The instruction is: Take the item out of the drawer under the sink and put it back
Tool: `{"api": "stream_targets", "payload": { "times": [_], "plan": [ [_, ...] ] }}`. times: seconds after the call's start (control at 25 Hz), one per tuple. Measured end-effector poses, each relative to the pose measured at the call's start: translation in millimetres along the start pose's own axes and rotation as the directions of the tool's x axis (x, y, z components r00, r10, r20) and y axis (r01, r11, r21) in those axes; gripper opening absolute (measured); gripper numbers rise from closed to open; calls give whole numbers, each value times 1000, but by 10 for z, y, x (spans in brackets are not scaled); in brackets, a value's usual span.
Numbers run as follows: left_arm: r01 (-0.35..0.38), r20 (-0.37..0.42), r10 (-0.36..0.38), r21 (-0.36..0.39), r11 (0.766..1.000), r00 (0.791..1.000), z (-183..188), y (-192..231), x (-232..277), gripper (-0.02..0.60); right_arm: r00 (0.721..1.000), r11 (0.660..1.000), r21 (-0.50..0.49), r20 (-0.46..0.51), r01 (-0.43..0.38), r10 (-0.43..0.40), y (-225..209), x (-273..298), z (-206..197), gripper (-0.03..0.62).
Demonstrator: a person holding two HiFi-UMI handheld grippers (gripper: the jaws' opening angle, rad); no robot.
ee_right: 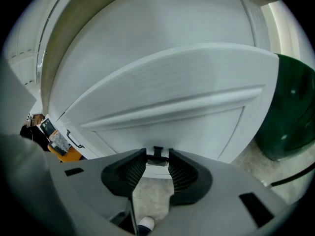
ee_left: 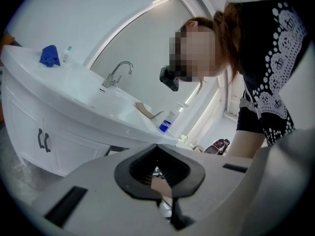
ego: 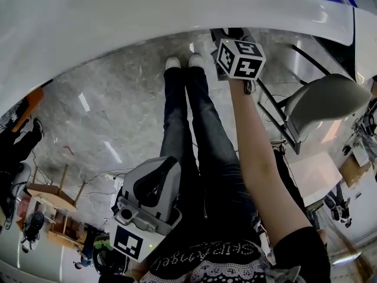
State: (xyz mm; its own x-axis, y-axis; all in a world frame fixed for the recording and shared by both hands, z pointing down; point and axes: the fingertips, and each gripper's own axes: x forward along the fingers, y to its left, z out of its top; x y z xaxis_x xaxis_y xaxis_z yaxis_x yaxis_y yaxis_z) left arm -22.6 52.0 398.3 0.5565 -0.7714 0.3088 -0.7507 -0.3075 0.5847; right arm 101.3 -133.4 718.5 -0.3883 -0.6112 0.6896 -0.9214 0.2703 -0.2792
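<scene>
In the right gripper view, the white drawer front [ee_right: 162, 107] under the sink fills the picture. Its small black handle [ee_right: 157, 153] sits between the pads of my right gripper [ee_right: 157, 157], and both pads touch it. In the head view only that gripper's marker cube [ego: 240, 58] shows, reaching under the white sink counter [ego: 118, 22]; its jaws are hidden there. My left gripper [ego: 150, 184] hangs low by the person's left side, shut and empty. It points up at the sink basin [ee_left: 74, 95] and faucet [ee_left: 118, 73]. No item from the drawer is visible.
A dark green bin [ee_right: 290, 112] stands right of the cabinet. A neighbouring cabinet door has a black handle [ee_right: 74, 140]. A grey chair [ego: 324, 99] stands to the right on the marble floor. A blue cloth [ee_left: 49, 55] and a bottle [ee_left: 170, 122] sit on the counter.
</scene>
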Motion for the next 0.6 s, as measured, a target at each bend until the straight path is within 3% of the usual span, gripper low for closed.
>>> {"api": "stream_targets", "payload": {
  "times": [0.6],
  "plan": [
    [12,-2,-12,-3,1000,1000,-42,-17,-22,5,1000,1000,-13,-1,-10,10,21,-10,-42,144]
  ]
}}
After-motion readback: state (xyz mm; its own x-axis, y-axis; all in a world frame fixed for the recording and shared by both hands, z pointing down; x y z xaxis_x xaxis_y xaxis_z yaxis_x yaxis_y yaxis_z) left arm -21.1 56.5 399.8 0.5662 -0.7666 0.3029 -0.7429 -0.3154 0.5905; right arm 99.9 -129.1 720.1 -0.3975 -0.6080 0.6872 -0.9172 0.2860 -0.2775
